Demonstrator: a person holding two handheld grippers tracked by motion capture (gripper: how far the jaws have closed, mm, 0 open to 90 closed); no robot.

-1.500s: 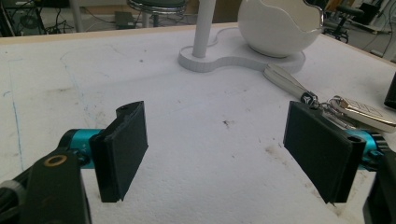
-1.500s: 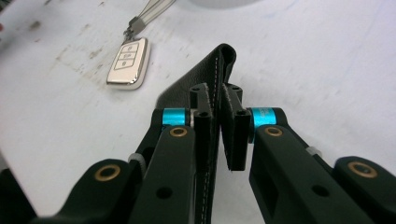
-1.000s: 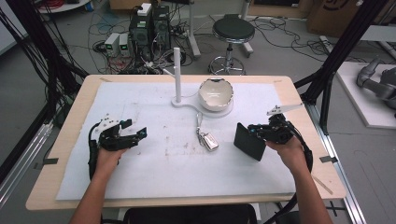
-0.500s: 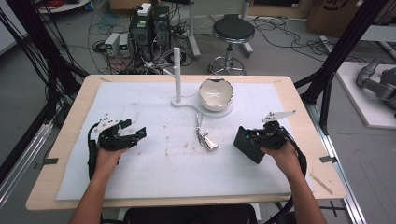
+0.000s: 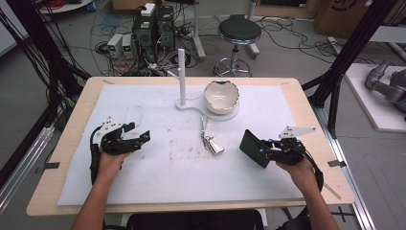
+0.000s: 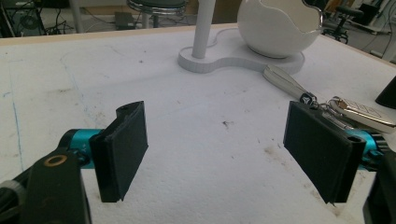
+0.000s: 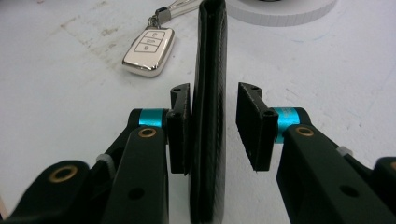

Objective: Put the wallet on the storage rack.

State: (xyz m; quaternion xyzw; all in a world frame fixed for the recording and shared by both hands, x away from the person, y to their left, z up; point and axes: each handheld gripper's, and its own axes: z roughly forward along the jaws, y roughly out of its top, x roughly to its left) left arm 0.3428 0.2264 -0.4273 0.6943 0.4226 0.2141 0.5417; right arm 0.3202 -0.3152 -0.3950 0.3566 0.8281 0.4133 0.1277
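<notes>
The right tongs are holding a black wallet on edge above the bench, one pad touching, the other slightly off. The left tongs are sitting released, the key fob lying between both, nearer the wallet

Clearance and obstructions on the table

Open white surface spans the near centre between the left gripper and the right gripper; passage there is unobstructed. The car key with its strap lies right of centre, near the right gripper. Far centre is blocked by the upright white post and the white bowl on their shared base. A black wallet stands between the right jaws, touching one and apart from the other. The left jaws stand wide apart over bare surface.
</notes>
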